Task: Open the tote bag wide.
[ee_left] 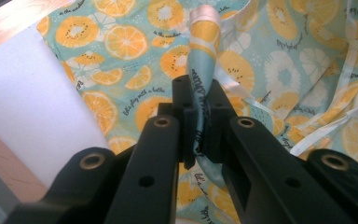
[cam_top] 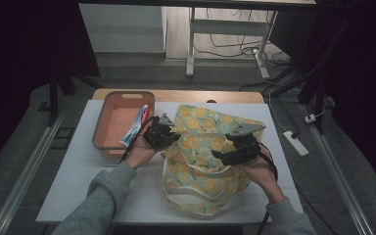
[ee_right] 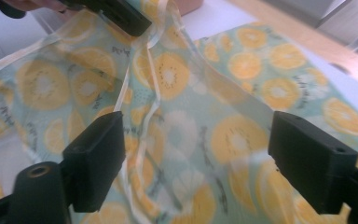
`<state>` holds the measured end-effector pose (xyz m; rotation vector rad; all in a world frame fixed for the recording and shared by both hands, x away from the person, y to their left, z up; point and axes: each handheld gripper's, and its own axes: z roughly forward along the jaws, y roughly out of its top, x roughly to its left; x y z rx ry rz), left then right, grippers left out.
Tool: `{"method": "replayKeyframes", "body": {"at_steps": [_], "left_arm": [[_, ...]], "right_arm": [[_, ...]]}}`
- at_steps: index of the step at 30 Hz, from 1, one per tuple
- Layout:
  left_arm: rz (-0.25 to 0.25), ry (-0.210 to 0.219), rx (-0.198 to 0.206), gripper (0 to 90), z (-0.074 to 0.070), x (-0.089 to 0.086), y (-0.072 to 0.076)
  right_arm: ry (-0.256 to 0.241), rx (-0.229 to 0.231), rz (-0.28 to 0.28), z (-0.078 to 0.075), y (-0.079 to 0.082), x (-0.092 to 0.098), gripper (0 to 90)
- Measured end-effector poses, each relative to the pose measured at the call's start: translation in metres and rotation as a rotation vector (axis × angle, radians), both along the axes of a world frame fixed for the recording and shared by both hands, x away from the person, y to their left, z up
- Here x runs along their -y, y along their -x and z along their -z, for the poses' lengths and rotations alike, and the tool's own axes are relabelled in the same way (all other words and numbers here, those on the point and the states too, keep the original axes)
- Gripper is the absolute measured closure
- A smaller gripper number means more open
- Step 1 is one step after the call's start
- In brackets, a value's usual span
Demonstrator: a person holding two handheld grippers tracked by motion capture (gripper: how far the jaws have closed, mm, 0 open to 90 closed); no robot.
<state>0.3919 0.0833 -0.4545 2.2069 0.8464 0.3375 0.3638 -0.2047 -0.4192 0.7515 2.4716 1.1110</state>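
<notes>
A teal cloth bag [cam_top: 200, 147] printed with orange and kiwi slices lies on the white table top. My left gripper [cam_top: 169, 136] is shut on a fold of the bag's edge [ee_left: 200, 93] at the bag's left side, lifting it a little. My right gripper [cam_top: 220, 154] hovers over the bag's middle right, its jaws wide apart with nothing between them [ee_right: 196, 154]. The bag cloth [ee_right: 177, 121] and a pale ribbon strap [ee_right: 142, 93] lie under those jaws. The left gripper's black tip [ee_right: 121, 16] pinches the cloth at the top of the right gripper view.
An orange plastic basket [cam_top: 108, 105] stands at the left of the table, with a toothpaste tube [cam_top: 136, 126] leaning on its right rim. The white table top [cam_top: 78, 171] has bare room at the front left. Cables and a power strip [cam_top: 296, 143] lie on the floor.
</notes>
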Motion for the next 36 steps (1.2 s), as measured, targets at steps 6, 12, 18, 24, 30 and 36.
{"method": "replayKeyframes", "body": {"at_steps": [6, 12, 18, 24, 30, 36], "left_arm": [[0.008, 0.000, 0.002, 85.6, 0.000, 0.002, 0.002], [0.011, 0.005, 0.003, 85.7, 0.000, 0.001, 0.002], [0.020, 0.000, 0.003, 85.7, 0.002, 0.004, 0.003], [0.025, 0.003, 0.003, 85.8, 0.002, 0.007, 0.003], [0.032, -0.001, -0.001, 85.8, 0.003, 0.007, 0.004], [0.034, 0.000, -0.001, 84.6, 0.004, 0.007, 0.004]], "right_arm": [[0.004, -0.080, 0.004, 0.019, -0.047, -0.015, 13.8], [0.050, -0.197, -0.057, 0.042, -0.061, -0.036, 13.2], [0.110, -0.231, -0.104, 0.062, -0.057, -0.059, 12.3], [0.089, -0.245, -0.151, 0.064, -0.053, -0.068, 9.8], [0.215, -0.235, -0.150, 0.092, -0.047, -0.088, 21.6], [0.218, -0.214, -0.104, 0.094, -0.048, -0.086, 76.0]]}}
